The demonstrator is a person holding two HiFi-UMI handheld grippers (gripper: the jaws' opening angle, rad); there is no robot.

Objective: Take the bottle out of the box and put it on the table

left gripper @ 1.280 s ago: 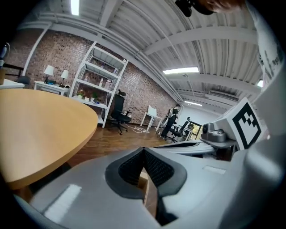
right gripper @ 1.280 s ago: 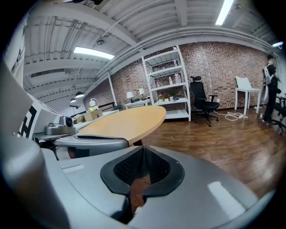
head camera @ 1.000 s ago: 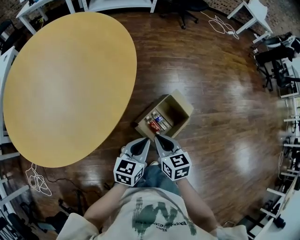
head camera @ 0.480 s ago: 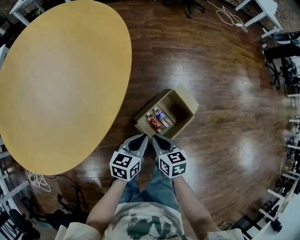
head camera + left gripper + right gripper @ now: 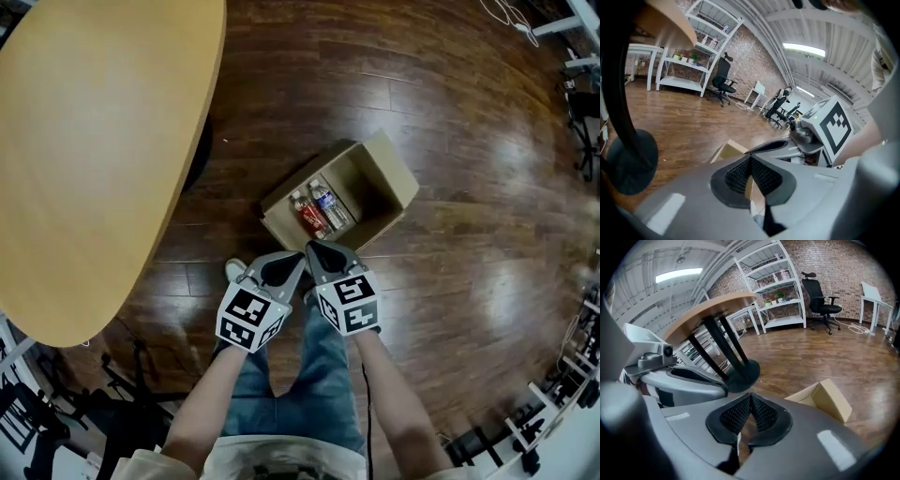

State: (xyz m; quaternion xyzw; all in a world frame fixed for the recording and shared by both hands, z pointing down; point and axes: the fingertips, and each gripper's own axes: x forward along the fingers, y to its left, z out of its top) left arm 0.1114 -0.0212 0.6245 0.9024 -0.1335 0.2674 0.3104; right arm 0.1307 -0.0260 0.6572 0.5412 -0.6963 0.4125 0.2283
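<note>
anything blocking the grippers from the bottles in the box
Nothing covers the bottles: the box is open on top. Only its near wall stands between them and the left gripper and right gripper, both shut, just short of it.

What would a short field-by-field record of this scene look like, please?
Setting: wooden floor, with a round table at the left
Container: open cardboard box standing on the floor
Contents: red-labelled bottle and blue-labelled bottle, lying side by side
Left: left gripper shut, empty, apart from the bottles
Right: right gripper shut, empty, apart from the bottles
Status: no bottle taken out yet
</note>
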